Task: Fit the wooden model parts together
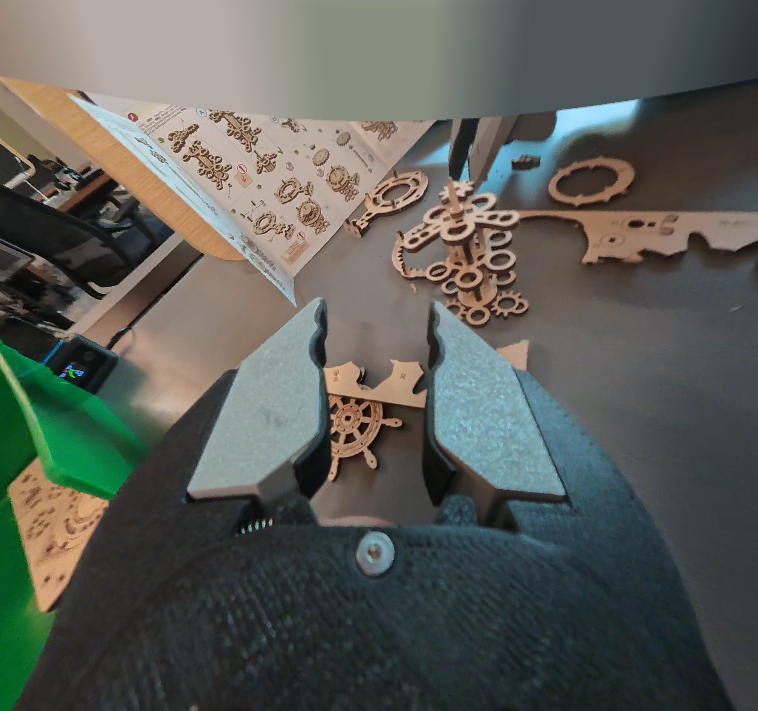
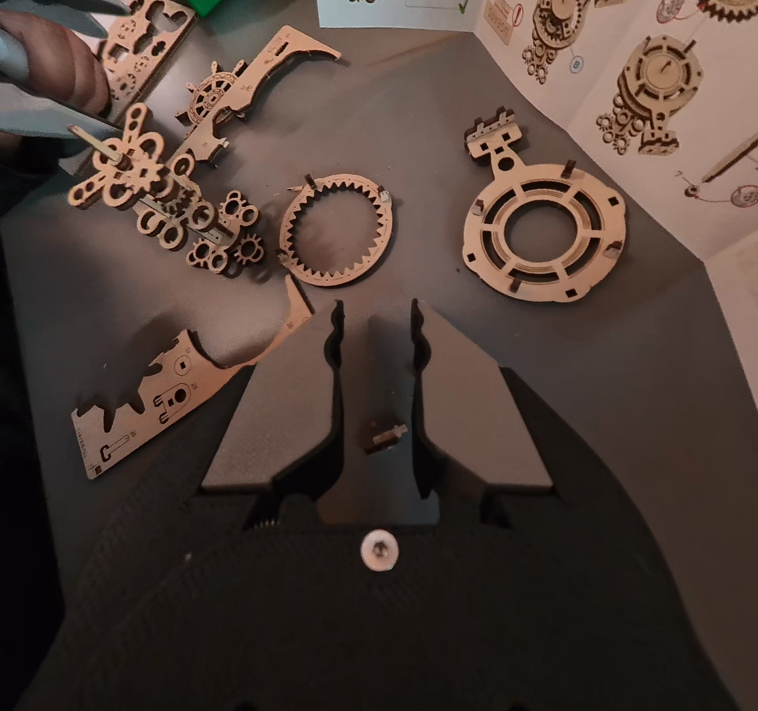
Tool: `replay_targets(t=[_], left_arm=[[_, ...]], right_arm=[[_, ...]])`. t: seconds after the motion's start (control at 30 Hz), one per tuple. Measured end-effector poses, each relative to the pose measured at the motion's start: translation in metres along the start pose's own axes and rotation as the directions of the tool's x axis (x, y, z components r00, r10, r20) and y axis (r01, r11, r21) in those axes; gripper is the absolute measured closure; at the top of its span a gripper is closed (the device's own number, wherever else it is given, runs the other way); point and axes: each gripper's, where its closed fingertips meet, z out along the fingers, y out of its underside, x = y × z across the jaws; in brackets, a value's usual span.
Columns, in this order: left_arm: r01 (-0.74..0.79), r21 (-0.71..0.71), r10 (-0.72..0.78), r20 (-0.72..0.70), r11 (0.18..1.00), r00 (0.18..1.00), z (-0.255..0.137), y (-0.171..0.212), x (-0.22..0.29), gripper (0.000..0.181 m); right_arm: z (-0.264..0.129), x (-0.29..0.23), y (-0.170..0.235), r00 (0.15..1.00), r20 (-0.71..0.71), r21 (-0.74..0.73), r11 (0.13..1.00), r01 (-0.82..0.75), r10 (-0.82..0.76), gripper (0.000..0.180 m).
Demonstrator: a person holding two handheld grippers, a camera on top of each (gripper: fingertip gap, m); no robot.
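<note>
A partly built wooden tower of looped plates on a stick [image 1: 463, 240] stands on the dark table [image 1: 615, 404]; it also shows in the right wrist view [image 2: 156, 191]. My left gripper [image 1: 377, 318] is open and empty, above a ship's-wheel part [image 1: 352, 424] and a scrap strip [image 1: 377, 385]. My right gripper [image 2: 375, 314] is open just short of a toothed ring [image 2: 340, 280]. A small dark part [image 2: 385, 437] lies on the table between its fingers. A round slotted frame [image 2: 476, 240] lies to its right.
An unfolded instruction sheet [image 1: 254, 182] stands at the back. A green bin [image 1: 61, 424] and a parts sheet [image 1: 49, 527] are at the left. A plain ring [image 1: 560, 193] and a long scrap [image 1: 640, 232] lie at the right. Another scrap [image 2: 164, 396] lies left of my right gripper. Left tips to right tips: about 15 centimetres. It is some 12 centimetres from my right tips to the long scrap [image 1: 640, 232]. It is also in sight in the right wrist view [image 2: 174, 390].
</note>
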Motion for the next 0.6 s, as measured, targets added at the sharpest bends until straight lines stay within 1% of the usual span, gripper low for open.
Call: replay_targets(t=[0.13,0.23,0.33,0.43,0.53,0.6], left_arm=[[-0.049,-0.012,0.049,-0.002,0.999,0.999,0.001,0.002,0.005,0.135],[-0.045,0.005,0.045,-0.009,0.999,0.999,0.000,0.000,0.005,0.135],[-0.032,0.038,0.034,-0.054,0.999,0.998,-0.003,-0.006,0.012,0.135],[0.008,0.087,0.001,-0.099,0.996,0.995,-0.007,-0.013,0.017,0.140],[0.104,0.105,-0.091,-0.117,0.989,0.989,-0.009,-0.018,0.015,0.140],[0.121,0.100,-0.110,-0.112,0.988,0.988,-0.012,-0.019,0.016,0.139]], right_arm=[[-0.002,-0.007,-0.007,0.999,0.036,0.040,0.999,0.006,-0.007,0.150],[-0.004,-0.016,-0.013,0.997,0.078,0.078,0.997,0.011,-0.017,0.150],[-0.007,-0.026,-0.020,0.992,0.116,0.119,0.993,0.026,-0.040,0.149],[-0.009,-0.038,-0.026,0.983,0.173,0.162,0.986,0.036,-0.065,0.148],[-0.008,-0.045,-0.028,0.975,0.206,0.179,0.983,0.042,-0.079,0.147],[-0.006,-0.049,-0.027,0.972,0.213,0.183,0.981,0.060,-0.099,0.147]])
